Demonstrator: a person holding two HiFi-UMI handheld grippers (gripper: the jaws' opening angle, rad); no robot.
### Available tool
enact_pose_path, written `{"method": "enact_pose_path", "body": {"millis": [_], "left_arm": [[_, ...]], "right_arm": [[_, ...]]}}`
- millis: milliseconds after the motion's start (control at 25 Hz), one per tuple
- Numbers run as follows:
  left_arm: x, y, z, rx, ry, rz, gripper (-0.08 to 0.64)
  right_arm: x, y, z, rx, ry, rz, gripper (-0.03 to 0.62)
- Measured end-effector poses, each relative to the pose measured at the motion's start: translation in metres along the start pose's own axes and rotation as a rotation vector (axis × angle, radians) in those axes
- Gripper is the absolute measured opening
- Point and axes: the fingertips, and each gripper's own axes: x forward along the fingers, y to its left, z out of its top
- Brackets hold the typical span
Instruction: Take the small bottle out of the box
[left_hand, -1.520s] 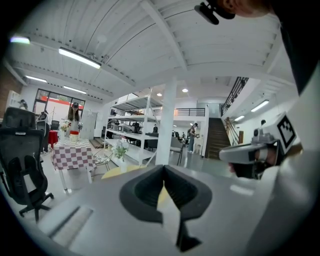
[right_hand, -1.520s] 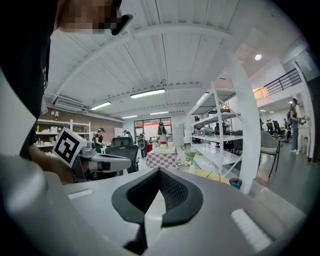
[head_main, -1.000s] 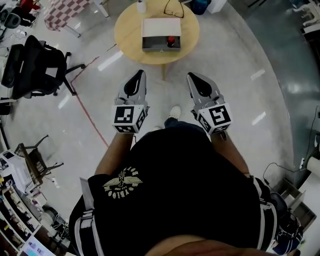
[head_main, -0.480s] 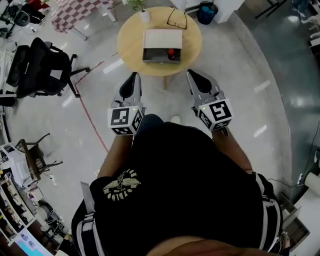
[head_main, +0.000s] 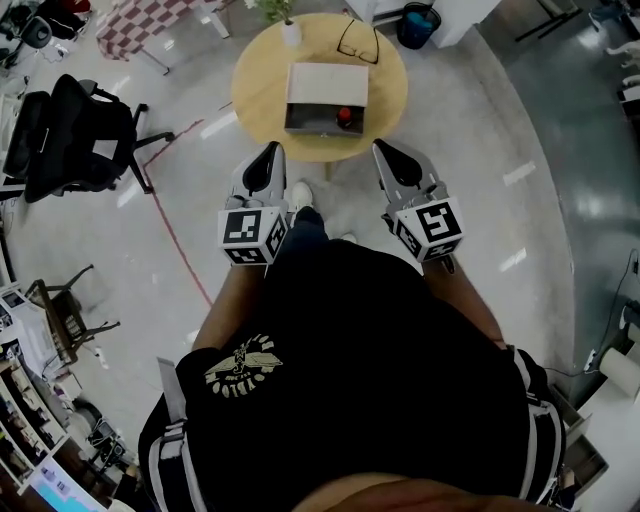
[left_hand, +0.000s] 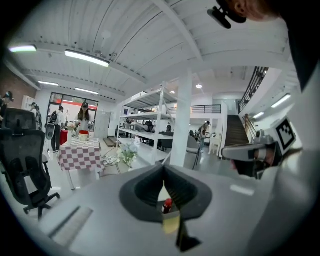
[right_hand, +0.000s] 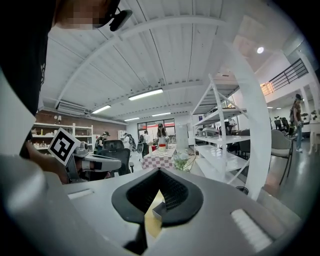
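Observation:
A small red-capped bottle (head_main: 344, 116) stands in the right part of an open grey box (head_main: 322, 97), whose lid is folded back, on a round wooden table (head_main: 258, 90). Both grippers are held side by side in the air, short of the table's near edge and pointing at it. My left gripper (head_main: 273, 149) has its jaws together and empty; in the left gripper view (left_hand: 164, 174) the bottle (left_hand: 166, 205) shows far off through the slit below them. My right gripper (head_main: 384, 148) is shut and empty too, and past it (right_hand: 159, 175) a corner of the box (right_hand: 158, 211) shows.
On the table's far side lie a pair of glasses (head_main: 357, 40) and a small potted plant (head_main: 289, 28). A black office chair (head_main: 75, 135) stands to the left, a blue bin (head_main: 415, 22) beyond the table, and a red line (head_main: 180, 230) crosses the floor.
The person has stepped towards the table, which now sits a little lower and nearer in the head view. Both grippers stay shut and level in front of the body.

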Motion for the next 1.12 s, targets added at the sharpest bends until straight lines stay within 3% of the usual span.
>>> {"method": "enact_pose_path", "body": {"millis": [360,800,1000,1120], "left_arm": [[0.084,0.027,0.019,0.027,0.026,-0.098,0.000],[0.160,0.069,0.042,0.047,0.045,-0.240,0.000],[0.186,0.086,0.050,0.059,0.045,-0.308,0.000],[0.207,0.085,0.044,0.070,0.087,-0.345,0.000]], "right_arm": [[0.061,-0.039,0.005,0.042,0.034,-0.070,0.008],[0.141,-0.053,0.033,-0.012,0.042,-0.155,0.008],[0.160,-0.063,0.041,-0.022,0.038,-0.233,0.008],[0.160,-0.073,0.041,0.000,0.048,-0.282,0.008]]}}
